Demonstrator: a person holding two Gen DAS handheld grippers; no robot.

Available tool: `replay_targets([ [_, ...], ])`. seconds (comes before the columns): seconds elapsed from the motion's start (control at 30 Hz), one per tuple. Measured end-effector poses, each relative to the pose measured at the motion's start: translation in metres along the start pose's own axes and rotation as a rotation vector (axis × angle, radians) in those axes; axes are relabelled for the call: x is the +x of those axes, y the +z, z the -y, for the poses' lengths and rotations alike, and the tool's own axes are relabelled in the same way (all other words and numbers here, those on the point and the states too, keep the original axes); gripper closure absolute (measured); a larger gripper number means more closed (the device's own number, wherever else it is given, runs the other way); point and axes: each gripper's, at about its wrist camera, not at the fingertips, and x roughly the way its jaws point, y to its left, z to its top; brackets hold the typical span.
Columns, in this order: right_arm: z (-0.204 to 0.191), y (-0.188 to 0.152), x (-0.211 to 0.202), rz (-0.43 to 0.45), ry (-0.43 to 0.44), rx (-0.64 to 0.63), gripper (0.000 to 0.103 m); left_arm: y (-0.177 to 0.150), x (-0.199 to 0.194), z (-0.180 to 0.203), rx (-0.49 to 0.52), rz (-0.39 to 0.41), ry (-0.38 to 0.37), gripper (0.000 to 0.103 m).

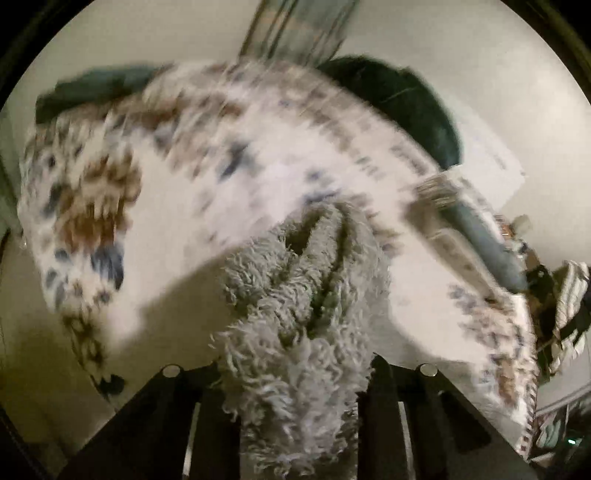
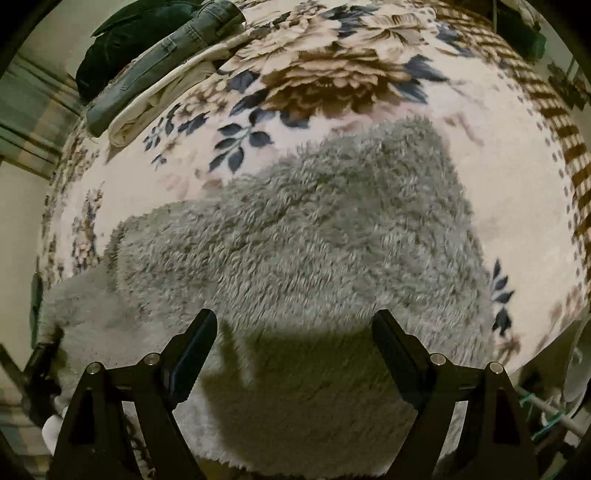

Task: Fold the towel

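The towel point(image 2: 295, 229) is grey and shaggy and lies spread on a floral blanket point(image 2: 325, 74) in the right wrist view. My right gripper point(image 2: 293, 332) hovers just above its near part, open, with nothing between the fingers; its shadow falls on the towel. In the left wrist view a bunched part of the towel point(image 1: 303, 295) rises between the black fingers of my left gripper point(image 1: 295, 373), which is shut on it. That view is blurred by motion. The other gripper point(image 1: 480, 236) shows at the right of it.
Folded clothes lie at the blanket's far left edge: a grey-green garment point(image 2: 159, 62), a cream one point(image 2: 147, 110) and a dark green one point(image 2: 133, 29). A dark green cloth point(image 1: 406, 103) lies beyond the blanket point(image 1: 184, 155). Pale wall surrounds the bed.
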Motion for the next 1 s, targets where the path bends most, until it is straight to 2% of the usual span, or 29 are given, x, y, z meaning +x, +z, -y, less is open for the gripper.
replay_targets([
  [0.1,0.007,-0.008,-0.005,-0.013,0.03,0.015,0.015,0.002,-0.048,0.054,0.104,0.047,-0.052,0.087],
  [0.17,0.014,-0.011,-0.013,-0.015,0.045,0.025,0.015,-0.005,-0.071,0.097,0.169,0.039,-0.098,0.087],
  [0.3,0.042,-0.014,-0.043,0.016,0.084,0.048,0.015,-0.048,-0.091,0.186,0.273,-0.098,-0.222,0.087],
  [0.4,0.068,-0.02,-0.065,0.056,0.07,0.043,0.015,-0.098,-0.083,0.247,0.359,-0.181,-0.297,0.087],
  [0.53,0.115,-0.033,-0.08,0.067,0.016,0.064,0.015,-0.171,-0.061,0.313,0.51,-0.248,-0.34,0.087],
  [0.63,0.157,-0.043,-0.082,0.059,-0.01,0.136,0.015,-0.217,-0.042,0.348,0.621,-0.289,-0.344,0.087],
  [0.73,0.198,-0.049,-0.083,0.045,-0.023,0.223,0.015,-0.251,-0.019,0.37,0.715,-0.395,-0.286,0.084],
  [0.8,0.219,-0.051,-0.085,0.037,-0.027,0.272,0.015,-0.26,-0.007,0.378,0.747,-0.485,-0.28,0.073],
  [0.87,0.236,-0.054,-0.089,0.045,-0.028,0.31,0.015,-0.264,-0.013,0.385,0.766,-0.526,-0.313,0.042],
  [0.9,0.242,-0.055,-0.091,0.048,-0.025,0.325,0.015,-0.27,-0.022,0.388,0.771,-0.536,-0.337,0.017],
  [0.93,0.25,-0.055,-0.093,0.05,-0.015,0.344,0.015,-0.267,-0.029,0.39,0.766,-0.542,-0.363,0.013],
  [1.0,0.257,-0.053,-0.095,0.047,-0.001,0.366,0.015,-0.261,-0.039,0.391,0.747,-0.552,-0.399,0.012],
])
